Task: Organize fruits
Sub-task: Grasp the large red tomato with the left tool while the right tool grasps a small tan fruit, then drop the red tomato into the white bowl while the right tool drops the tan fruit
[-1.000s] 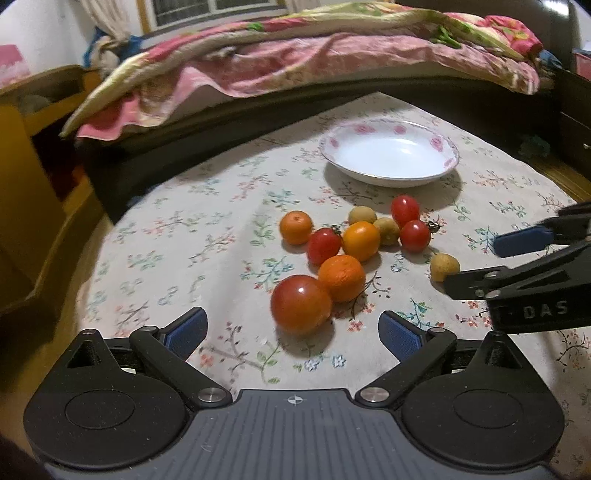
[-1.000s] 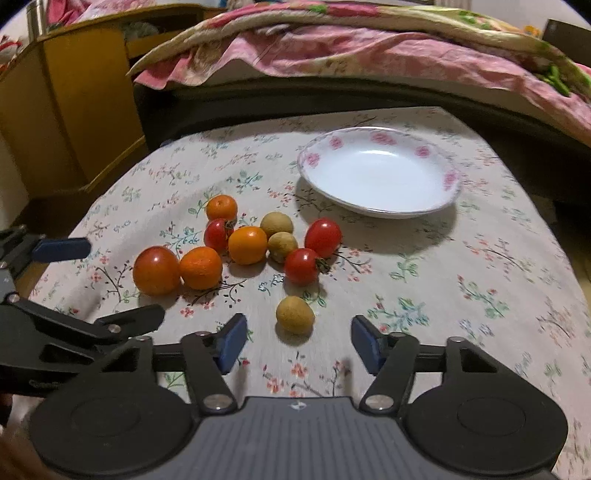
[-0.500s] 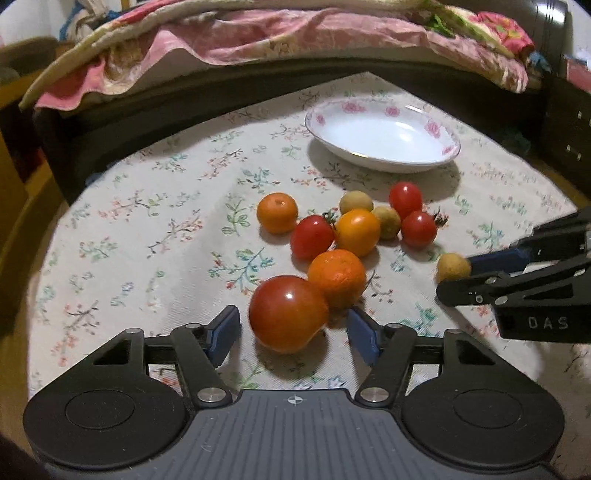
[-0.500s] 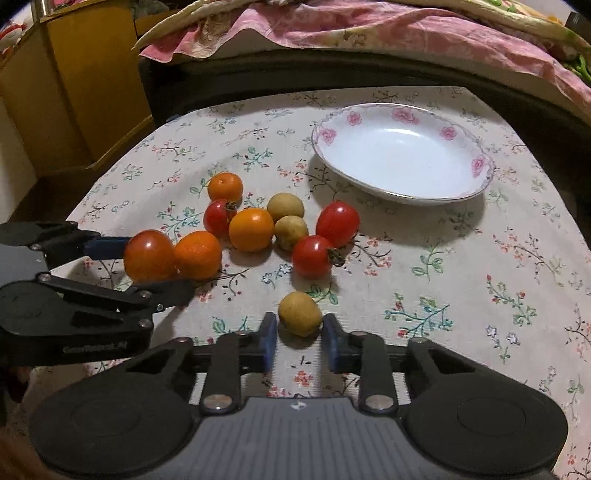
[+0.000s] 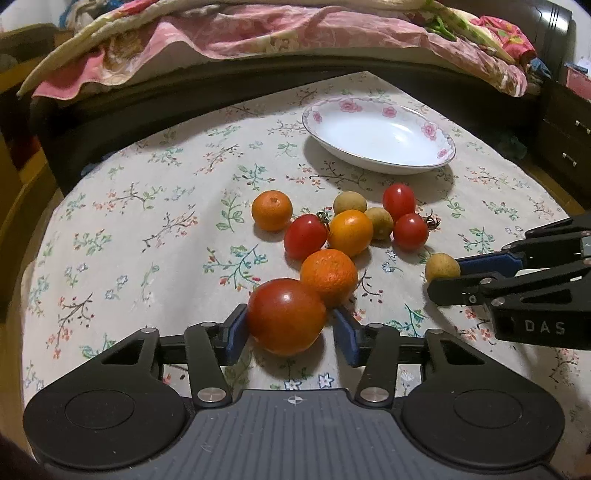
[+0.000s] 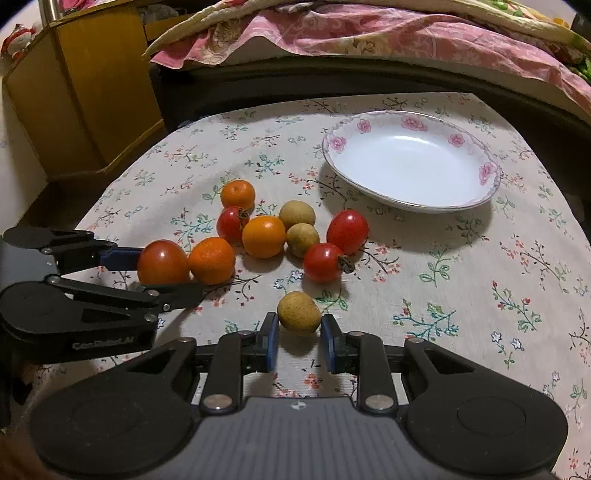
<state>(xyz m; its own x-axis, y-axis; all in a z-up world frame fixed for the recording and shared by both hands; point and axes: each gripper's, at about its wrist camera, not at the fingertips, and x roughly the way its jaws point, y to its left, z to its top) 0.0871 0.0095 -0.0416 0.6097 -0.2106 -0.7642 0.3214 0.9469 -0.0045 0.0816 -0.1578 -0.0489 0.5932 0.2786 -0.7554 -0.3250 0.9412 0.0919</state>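
While my left hand-held gripper [image 5: 286,332] sits low on the worktop [image 5: 147,236], its blue pads flank the large red tomato [image 5: 285,320]; the left pad touches the fruit, and a thin gap shows at the right pad, so I cannot tell whether it is truly clamped. A mandarin [image 5: 328,277] rests against the far side of that tomato. My right hand-held gripper [image 6: 298,341] straddles a small tan fruit [image 6: 298,312] lying apart from the heap, nearest to me; its fingers stand just beside the fruit with slivers of cloth visible on both sides, so I read it as released around the fruit rather than gripping.

Farther out lies the cluster: a smooth orange fruit [image 6: 263,236], a small mandarin [image 6: 238,194], three cherry tomatoes [image 6: 347,231], and two more tan fruits [image 6: 297,214], most of them touching. Beyond them, toward the right, stands the white bowl [image 6: 491,173] with pink roses on its rim, holding nothing. A bed with a pink quilt [image 6: 369,33] runs behind the floral cloth.
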